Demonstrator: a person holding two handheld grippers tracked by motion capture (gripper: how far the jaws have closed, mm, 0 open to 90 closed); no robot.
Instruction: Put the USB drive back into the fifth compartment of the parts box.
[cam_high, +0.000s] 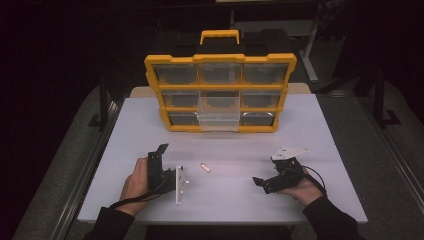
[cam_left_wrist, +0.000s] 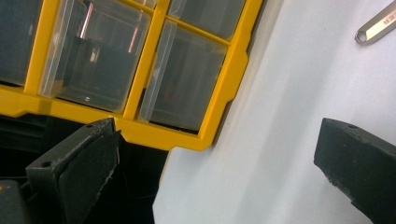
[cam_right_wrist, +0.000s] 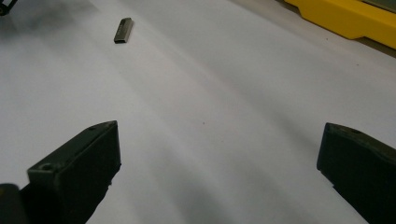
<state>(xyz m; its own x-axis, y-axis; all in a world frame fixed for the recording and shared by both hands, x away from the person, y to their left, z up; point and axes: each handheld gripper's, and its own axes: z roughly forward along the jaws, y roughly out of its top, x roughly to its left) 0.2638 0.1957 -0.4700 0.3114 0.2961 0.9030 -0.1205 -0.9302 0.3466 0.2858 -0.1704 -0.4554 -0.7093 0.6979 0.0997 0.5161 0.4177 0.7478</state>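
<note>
Yellow plastic frames the drawer organizer standing upright at the far side of the white counter, and one clear drawer in its middle column, bottom row, is pulled partway out toward the person. That open drawer suggests the work is sorting a small part into it, and as far as the pictures show, that part has not been picked up yet.

The part is a small metal bit, lying flat on the counter between the two tools, just to the right of the left tool and farther off to the left of the right tool. In the right gripper view the bit lies ahead of the jaws and off to their left, well apart from them. In the left gripper view its hexagonal end shows at the upper right, beyond the right-hand jaw.

Both tools are held low over the near part of the counter, each in a hand. The left tool's jaws stand wide apart with nothing between them, pointing toward the organizer's lower corner. The right tool's jaws are likewise spread, over bare counter.

What seems done: the drawer is out and ready. What is left, by my reading: close a tool on the bit, carry it forward to the open drawer, drop it in, and push the drawer shut.
</note>
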